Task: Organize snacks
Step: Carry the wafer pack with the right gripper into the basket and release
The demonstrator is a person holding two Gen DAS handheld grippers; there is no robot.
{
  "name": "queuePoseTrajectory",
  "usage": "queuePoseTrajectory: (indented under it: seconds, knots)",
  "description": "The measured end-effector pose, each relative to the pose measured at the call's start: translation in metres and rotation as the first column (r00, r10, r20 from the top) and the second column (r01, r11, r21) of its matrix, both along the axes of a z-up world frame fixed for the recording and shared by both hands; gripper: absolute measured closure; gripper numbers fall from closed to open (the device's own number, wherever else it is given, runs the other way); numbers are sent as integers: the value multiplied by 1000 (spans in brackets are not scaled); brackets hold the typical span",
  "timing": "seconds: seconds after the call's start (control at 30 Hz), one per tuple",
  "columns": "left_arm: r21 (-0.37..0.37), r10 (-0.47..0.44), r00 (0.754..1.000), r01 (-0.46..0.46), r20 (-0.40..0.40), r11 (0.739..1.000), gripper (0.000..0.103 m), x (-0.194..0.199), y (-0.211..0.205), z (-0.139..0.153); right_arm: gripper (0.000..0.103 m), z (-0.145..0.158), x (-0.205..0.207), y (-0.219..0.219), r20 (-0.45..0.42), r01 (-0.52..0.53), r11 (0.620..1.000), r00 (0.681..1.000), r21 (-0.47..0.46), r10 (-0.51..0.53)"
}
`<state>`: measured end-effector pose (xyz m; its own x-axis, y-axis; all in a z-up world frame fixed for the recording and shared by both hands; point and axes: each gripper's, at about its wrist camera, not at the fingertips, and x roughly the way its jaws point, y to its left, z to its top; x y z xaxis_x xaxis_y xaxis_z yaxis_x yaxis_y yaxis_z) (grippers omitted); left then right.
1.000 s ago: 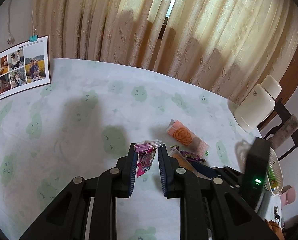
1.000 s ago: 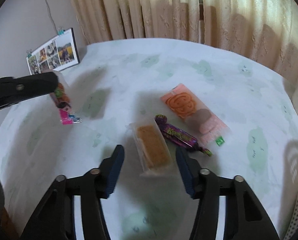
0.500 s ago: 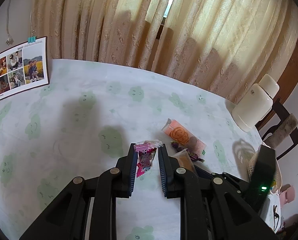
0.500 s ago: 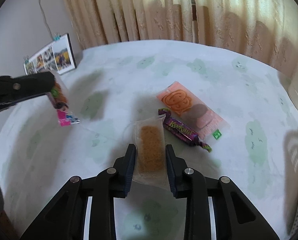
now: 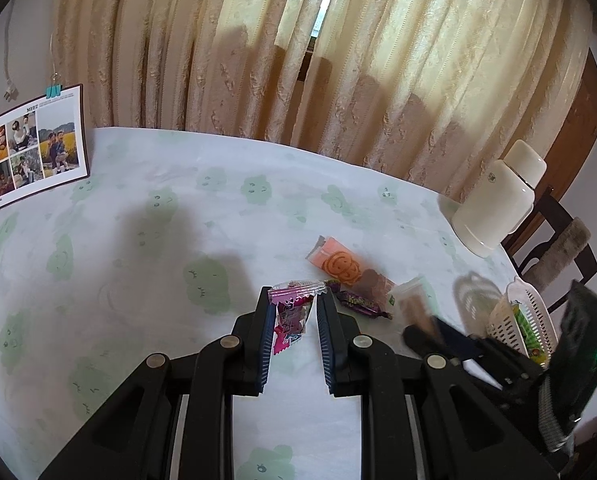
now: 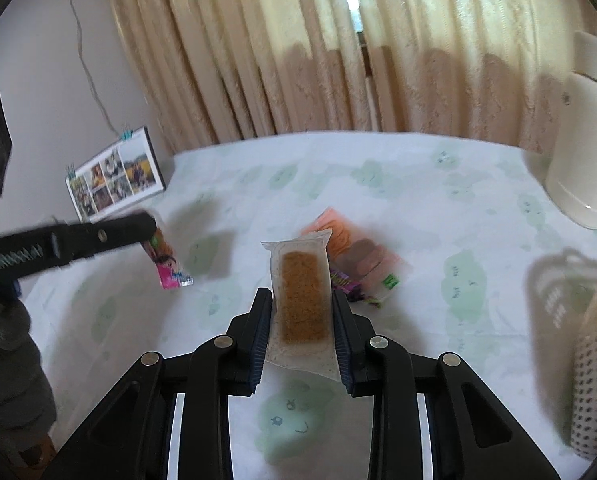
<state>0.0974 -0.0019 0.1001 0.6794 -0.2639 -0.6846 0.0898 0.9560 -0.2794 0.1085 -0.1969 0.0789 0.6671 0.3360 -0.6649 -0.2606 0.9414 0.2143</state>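
Jaws of the right gripper point(image 6: 301, 312) are pressed onto the 2 long edges of a clear-wrapped cracker bar point(image 6: 301, 300), which stands tilted up off the table point(image 6: 418, 184), its sealed far end pointing toward the curtains point(image 6: 298, 48). Taking the orange snack packet point(image 6: 358, 248) as the landmark: the cracker bar is held in front of and above it, covering part of its near-left end in the right wrist view. Just in front of that packet, touching or nearly touching its near edge, lies a purple-wrapped candy point(image 5: 356, 303), partly hidden behind the right jaw in the right wrist view. Left of the packet, the left gripper point(image 5: 292, 312) is closed on a small pink candy packet point(image 5: 290, 312), pinching it near its crimped top so the rest hangs down between the 2 jaws, clear of the tablecloth. Right of the orange packet, near the table's edge, stands a white slotted basket point(image 5: 532, 312) with green and yellow wrappers inside it. Beyond the packet and to its right, at the far corner of the table, stands a cream-white jug point(image 5: 498, 200). Well to the packet's left, a photo card point(image 5: 26, 148) with 2 teal clips leans at the wall. A dark sleeve point(image 6: 6, 340) shows at the left edge of the right wrist view.
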Motion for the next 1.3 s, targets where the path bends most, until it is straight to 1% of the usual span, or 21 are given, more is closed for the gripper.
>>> queuePoseTrajectory:
  seconds: [0.23,0.47,0.67,0.77,0.87,1.0,1.2,1.27,1.3]
  knots:
    - [7,-24,1000,24,11,1000,85,-5,-9,3,72,24,-18,-29,86,87,996,992,15,-88]
    - [19,-49,999,49,21,999,85,-10,-19,5,72,37,-28,-54,120,151,987,981,45,-156]
    - [40,-79,997,78,20,996,85,-14,-31,4,72,49,-38,-87,152,237,968,957,80,-247]
    - [47,-88,996,87,23,995,85,-16,-35,3,72,52,-43,-108,158,309,947,934,89,-320]
    - [53,-96,995,95,22,994,85,-17,-39,3,72,51,-44,-128,145,379,920,909,101,-391]
    - [57,-104,994,102,20,993,85,-17,-42,1,72,50,-47,-155,123,468,877,869,107,-479]
    - [58,-112,994,111,13,992,85,-17,-44,0,72,41,-49,-187,69,552,823,823,136,-564]
    - [59,-115,993,114,12,992,85,-17,-45,-1,72,38,-50,-194,60,583,802,803,127,-593]
    - [61,-117,993,116,13,991,85,-18,-46,-1,72,38,-50,-196,60,590,797,798,125,-600]
